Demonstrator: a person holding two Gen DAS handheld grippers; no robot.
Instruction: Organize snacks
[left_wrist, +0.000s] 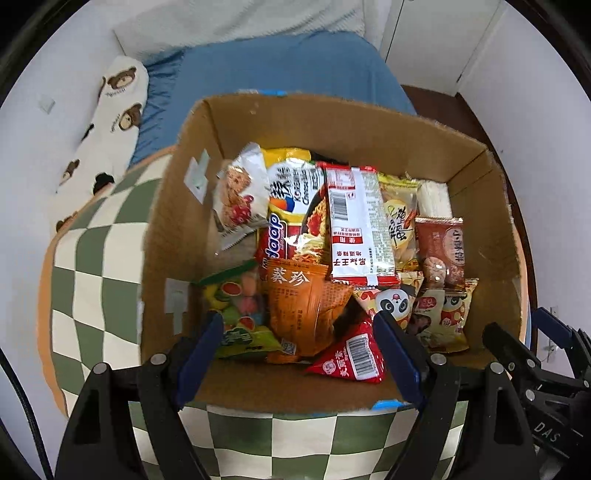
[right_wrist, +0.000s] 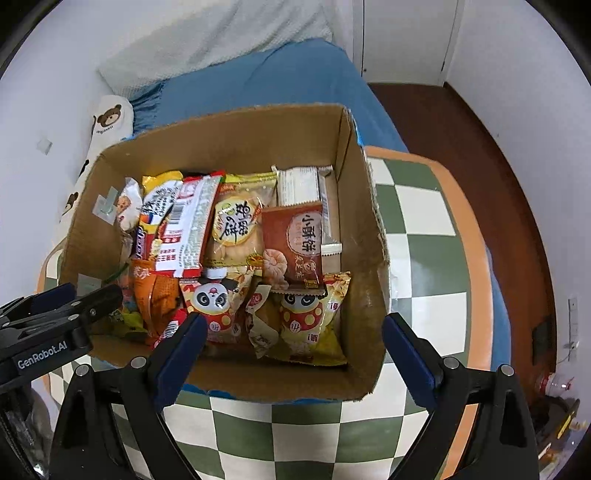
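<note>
Left wrist view: I am holding my left claw (left_wrist: 299, 332) apart over light, crinkly snack packets (left_wrist: 351, 229); pinching sealed edges looks safest.

Home bedroom: blue-sheeted bed (left_wrist: 288, 74), bear-print pillow (left_wrist: 110, 122), wood floor (right_wrist: 461, 155).

I see a brown corrugated cardboard box (left_wrist: 332, 125), matt, with rough torn edges. Inside it the snack packets are glossy plastic film: an orange crinkled foil-like pouch (left_wrist: 303, 306) and a red-and-white noodle wrapper (left_wrist: 354, 221) catch glare. The green-and-cream checked cushion (left_wrist: 96, 258) beneath looks like soft matt cloth. My grippers' blue finger pads (right_wrist: 181, 350) look matt, rubbery.
</note>
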